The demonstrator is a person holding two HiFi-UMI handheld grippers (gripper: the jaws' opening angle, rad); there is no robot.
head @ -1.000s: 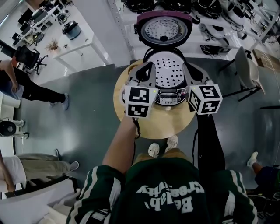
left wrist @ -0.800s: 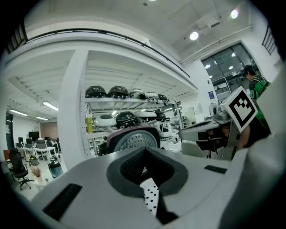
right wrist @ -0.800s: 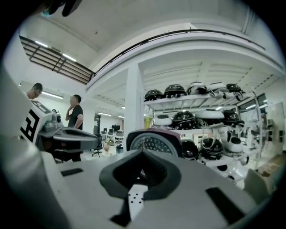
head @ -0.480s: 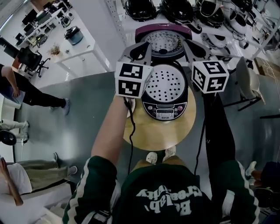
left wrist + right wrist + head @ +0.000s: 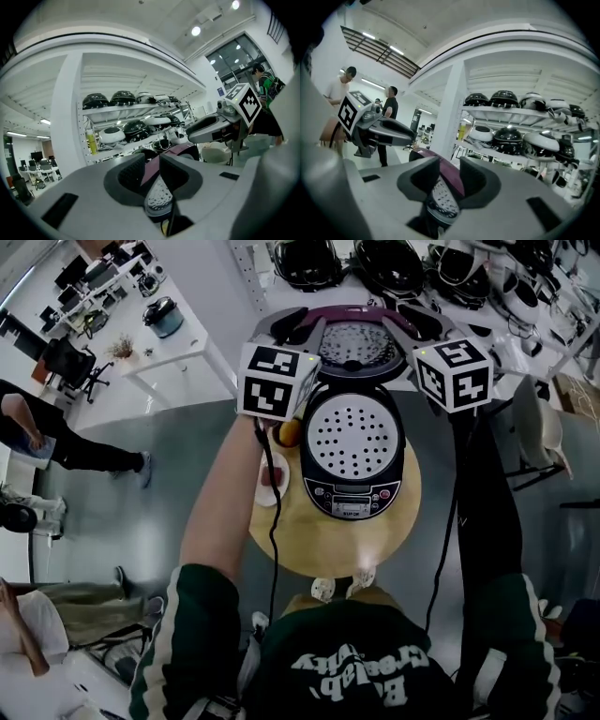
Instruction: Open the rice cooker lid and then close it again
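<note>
The rice cooker [image 5: 354, 442] stands on a round wooden table [image 5: 328, 545], its perforated inner plate showing. Its maroon lid [image 5: 356, 315] stands open at the back. My left gripper [image 5: 292, 322] is at the lid's upper left edge and my right gripper [image 5: 412, 320] at its upper right edge. In the left gripper view the jaws [image 5: 152, 161] stand slightly apart, the lid's rim [image 5: 185, 150] showing through the gap. In the right gripper view the jaws [image 5: 449, 164] are opening, with the maroon rim [image 5: 423, 153] in the gap. I cannot tell if any pad touches the lid.
A small plate [image 5: 270, 476] and an orange object [image 5: 289, 432] lie on the table left of the cooker. Shelves of other rice cookers [image 5: 375, 259] stand right behind. A white desk [image 5: 159, 343] and a person [image 5: 56, 437] are at the left, a chair [image 5: 530, 418] at the right.
Both grippers rose and moved away from the cooker's front to the top edge of the lid. The lid stayed open.
</note>
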